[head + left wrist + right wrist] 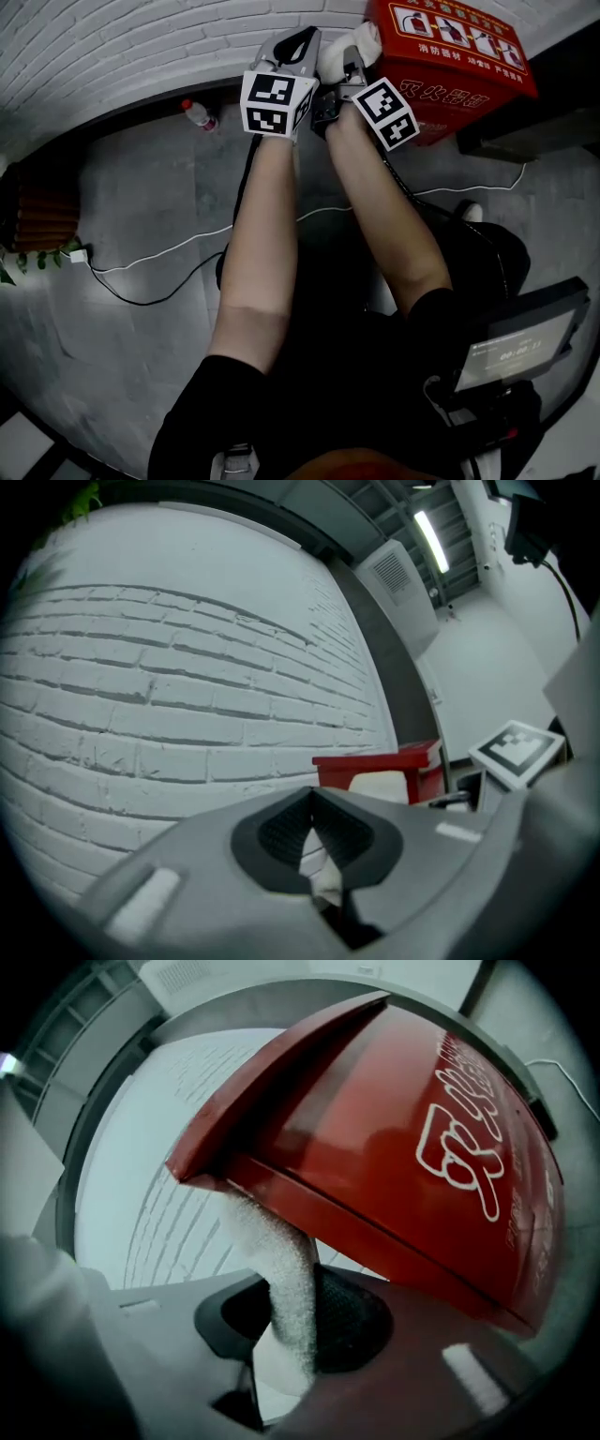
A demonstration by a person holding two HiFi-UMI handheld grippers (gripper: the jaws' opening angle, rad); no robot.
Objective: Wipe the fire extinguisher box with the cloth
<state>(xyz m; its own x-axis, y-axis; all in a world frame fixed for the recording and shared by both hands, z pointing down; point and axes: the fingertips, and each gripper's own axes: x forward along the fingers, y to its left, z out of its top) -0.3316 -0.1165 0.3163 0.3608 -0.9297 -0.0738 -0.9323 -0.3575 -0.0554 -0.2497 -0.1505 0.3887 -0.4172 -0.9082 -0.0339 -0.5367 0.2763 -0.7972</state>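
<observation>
Wiping under way: right claw point(292, 1321) clamped on white cloth point(277, 1251), cloth touching lower side edge of red fire extinguisher box point(403, 1138). Idle: left claw point(313, 829), jaws together, facing brick wall point(187, 686). Wiped extent not judgeable; most faces likely remain. Head view alone shows both claws side by side; right gripper view alone shows cloth contact.

white cloth point(281, 1279) between jaws, touching red box point(394, 1157)

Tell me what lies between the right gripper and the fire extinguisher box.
The white cloth. Clamped in the right gripper, it runs up to the edge of the red fire extinguisher box. The right gripper view shows this.
</observation>
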